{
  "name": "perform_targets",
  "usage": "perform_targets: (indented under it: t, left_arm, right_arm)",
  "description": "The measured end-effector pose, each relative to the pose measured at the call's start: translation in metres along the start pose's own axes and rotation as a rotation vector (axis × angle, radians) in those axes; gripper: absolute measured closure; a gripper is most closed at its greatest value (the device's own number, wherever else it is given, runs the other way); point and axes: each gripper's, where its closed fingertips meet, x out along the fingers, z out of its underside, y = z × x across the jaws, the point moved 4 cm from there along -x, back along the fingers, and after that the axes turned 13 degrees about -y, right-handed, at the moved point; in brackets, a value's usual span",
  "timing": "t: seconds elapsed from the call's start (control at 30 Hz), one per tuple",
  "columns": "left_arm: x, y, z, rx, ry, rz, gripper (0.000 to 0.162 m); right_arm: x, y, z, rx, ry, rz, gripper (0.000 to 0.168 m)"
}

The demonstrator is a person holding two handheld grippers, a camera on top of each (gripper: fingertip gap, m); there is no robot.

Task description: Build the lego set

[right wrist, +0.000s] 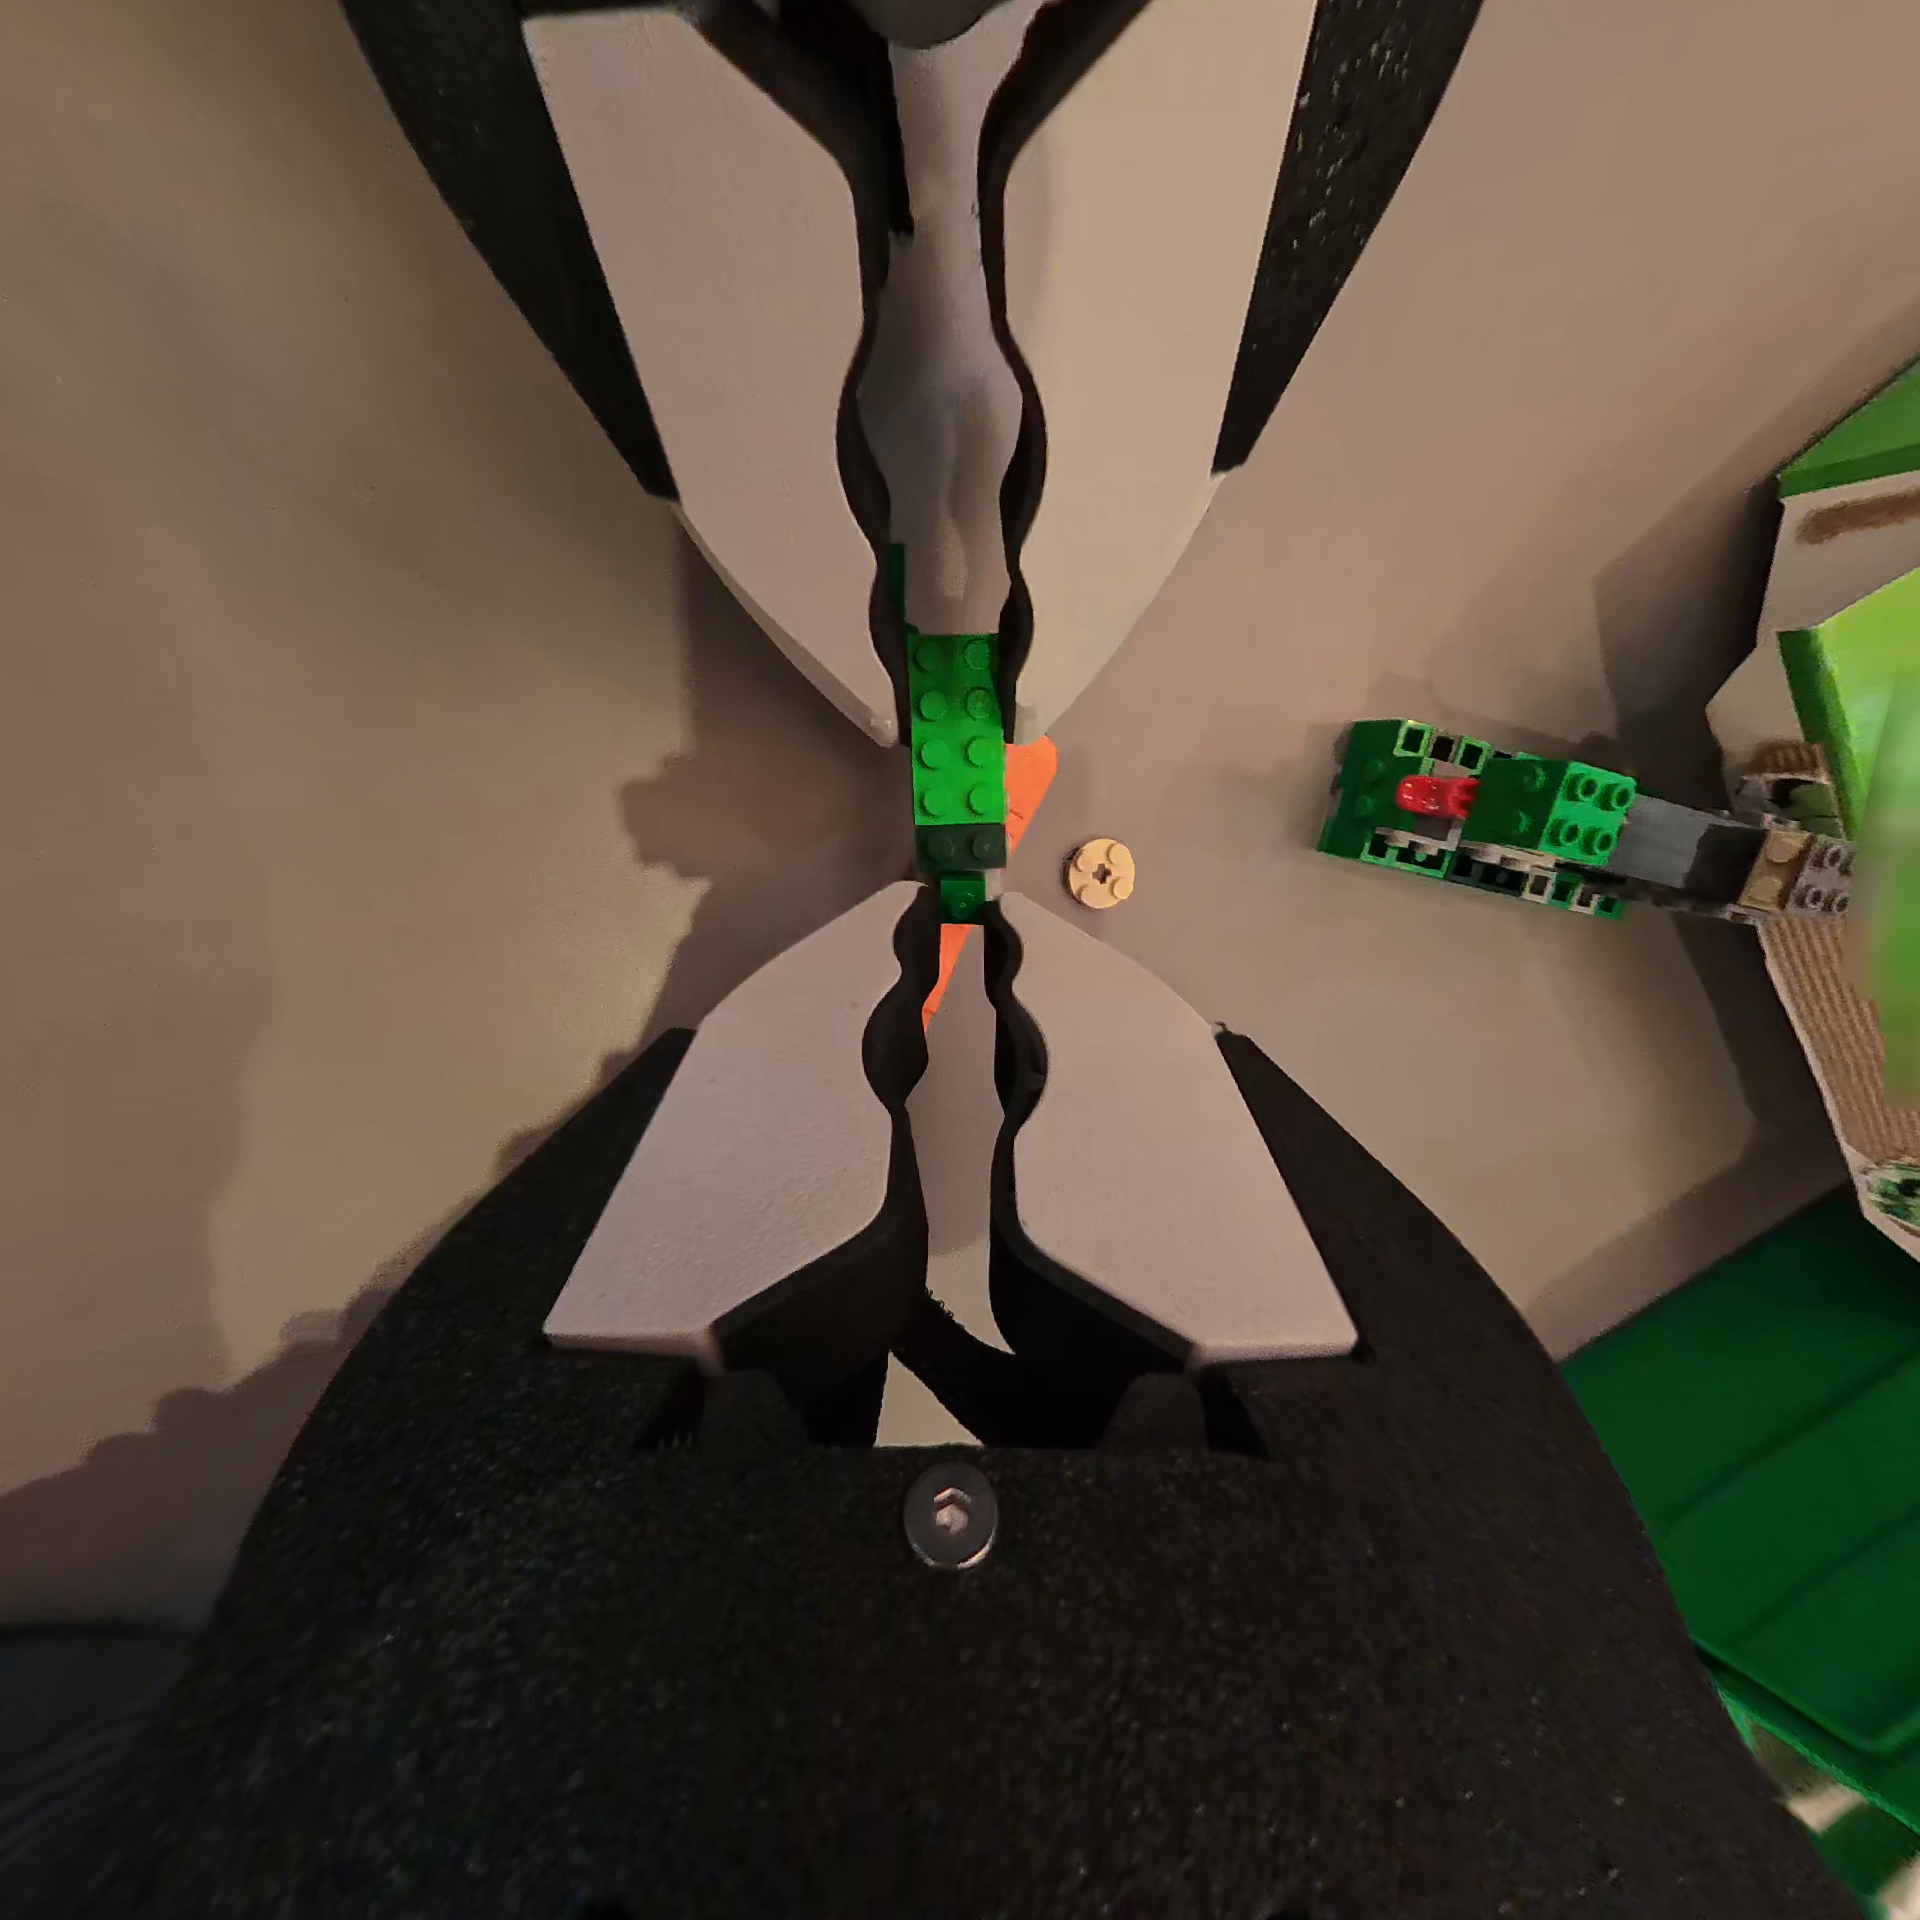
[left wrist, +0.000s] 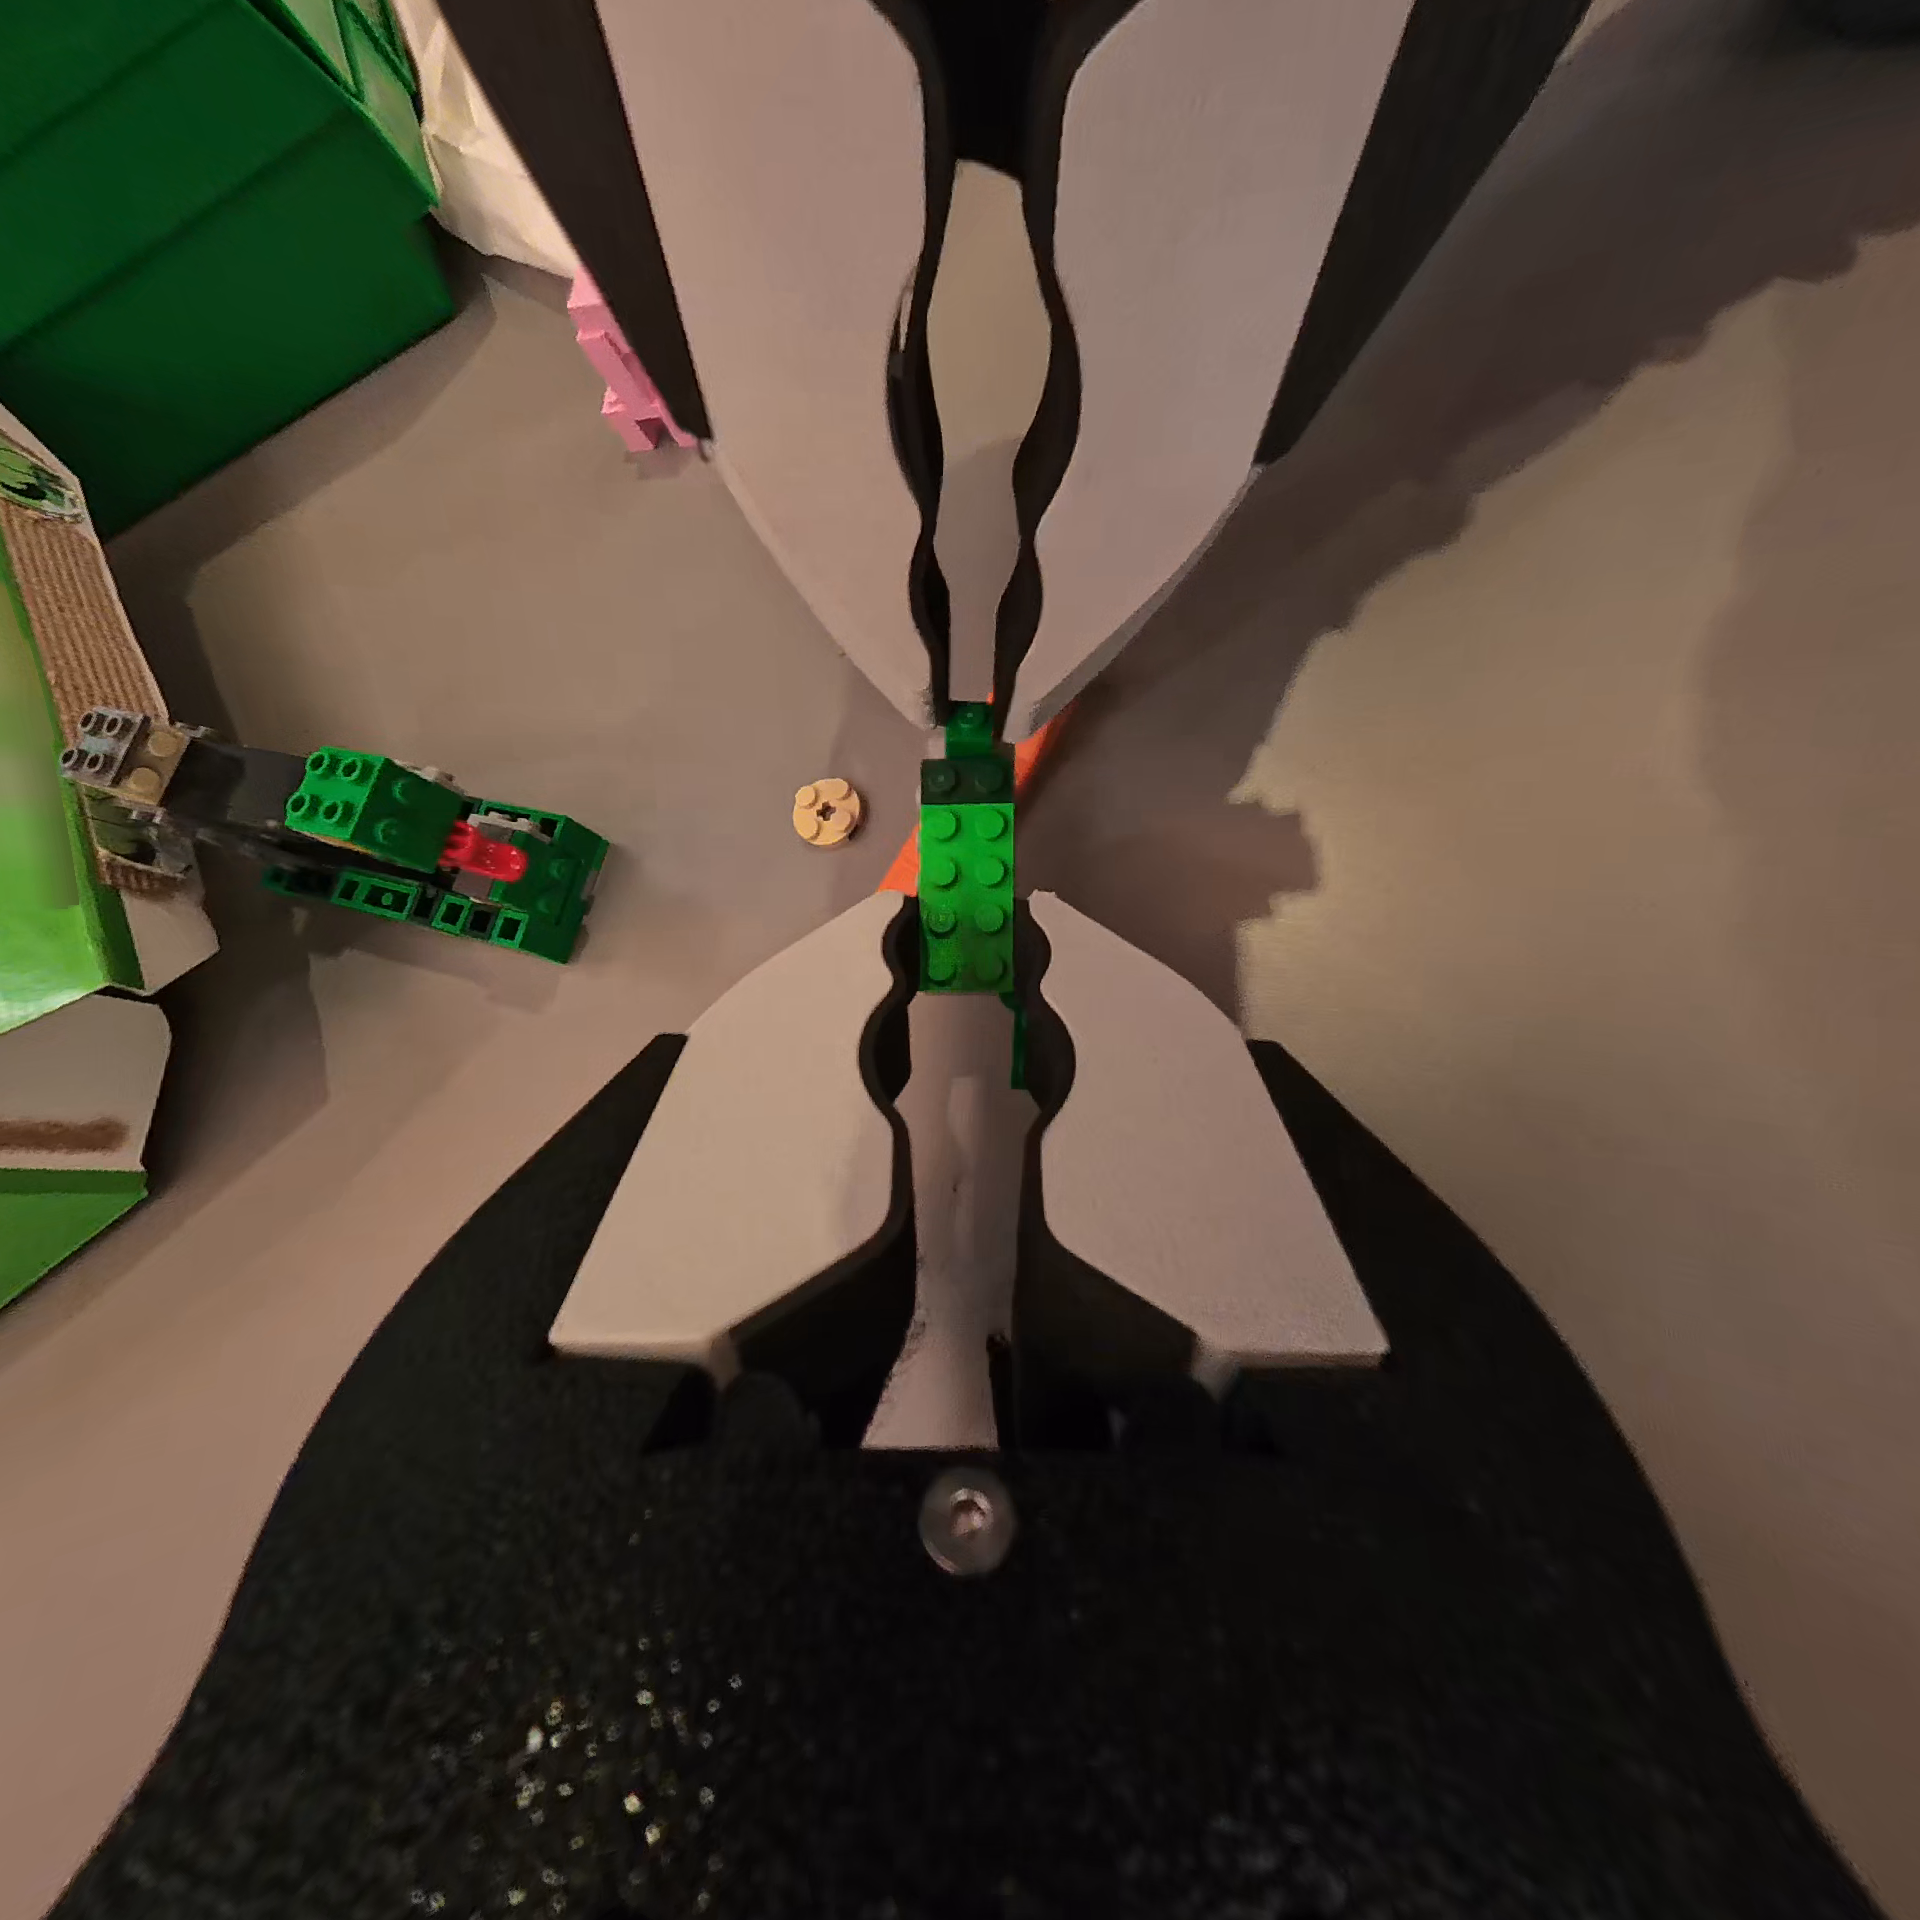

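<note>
The two grippers meet nose to nose over the grey table (left wrist: 1558, 1039), sharing one small sub-assembly. The left gripper (left wrist: 969, 951) has its fingers clamped on the near end of a bright green studded plate (left wrist: 966, 894). The right gripper (right wrist: 961, 902) pinches a small green piece (right wrist: 962, 896) at the plate's other end, just past a dark green plate (right wrist: 964, 847).

This looks like a joining step: the small piece is being seated on or against the end of the plate. I cannot tell whether it is fully home. The next move likely calls for a firm, straight squeeze along the plate, without twisting.

The plate's long axis runs in line with both pairs of fingers, studs facing the cameras. An orange piece (right wrist: 1029, 779) peeks out beneath it. A tan round plate (left wrist: 828, 815) lies just beside the fingertips, and the larger green build (left wrist: 436, 852) sits well off to the side.
</note>
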Motion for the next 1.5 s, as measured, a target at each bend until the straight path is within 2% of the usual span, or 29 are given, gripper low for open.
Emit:
perform_targets:
  t: [0.2, 1.17, 1.5]
  left_arm:
    - [0.0029, 0.0029, -0.0002, 0.026, -0.003, -0.014, 0.146]
    - [0.0031, 0.0045, 0.0026, 0.012, 0.018, 0.014, 0.146]
    - [0.0048, 0.0045, 0.0049, 0.004, 0.003, 0.027, 0.146]
  right_arm:
    - [0.0023, -0.0039, -0.0005, -0.031, -0.037, -0.007, 0.161]
    - [0.0032, -0.0071, -0.0021, -0.049, -0.010, -0.031, 0.160]
    - [0.0024, -0.0065, -0.0022, -0.042, -0.001, -0.025, 0.153]
